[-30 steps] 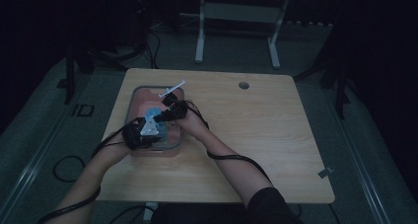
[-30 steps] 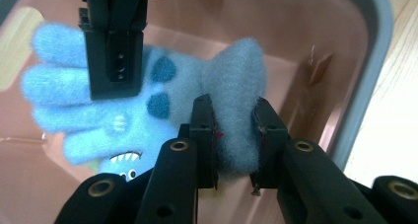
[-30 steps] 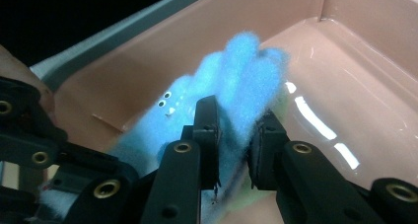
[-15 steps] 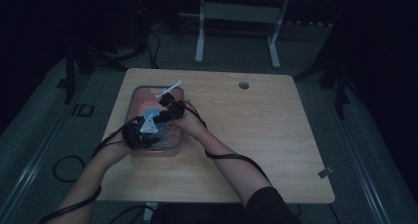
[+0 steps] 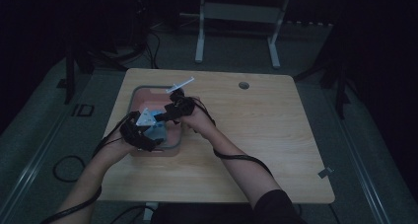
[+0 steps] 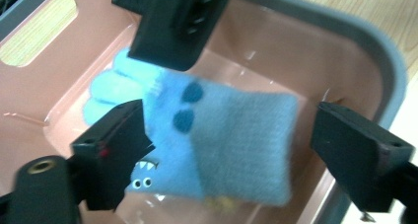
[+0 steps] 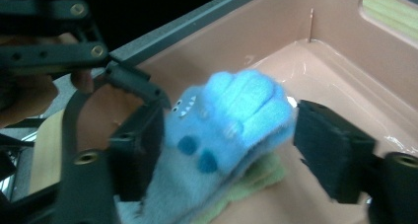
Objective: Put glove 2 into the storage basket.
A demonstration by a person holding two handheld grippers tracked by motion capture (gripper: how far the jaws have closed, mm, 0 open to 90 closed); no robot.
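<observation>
— Where's the blue fuzzy sock (image 6: 231, 140) with darker spots and a small toothy face, its toe end a paler blue?

— In the pink plastic tub with the grey rim (image 5: 173, 144), on the left half of the light wooden counter (image 5: 266, 135). In my right gripper view a pale green cloth (image 7: 256, 182) lies under the sock.

— And your left gripper (image 6: 226, 150)?

— Its jaws have just been opening and now stand apart. In its own view the sock sits between them; the 9 o'clock jaw is right at the sock's face edge, the 3 o'clock jaw is clear of it.

— The right gripper (image 7: 226, 145)?

— Same: jaws just been opening, now apart. The sock's pale toe end rises between them in my right gripper view. Whether it brushes them I can't tell, but they aren't pressing on it.

— How do the two sit in the high view?

— Left gripper (image 5: 139, 133) at the tub's 7 o'clock side, right gripper (image 5: 173, 108) toward its 1 o'clock corner, facing each other over the sock (image 5: 156, 127).

— Anything beyond?

— A white stick-like thing (image 5: 180, 85) at the tub's 12 o'clock rim; too small to name.
</observation>
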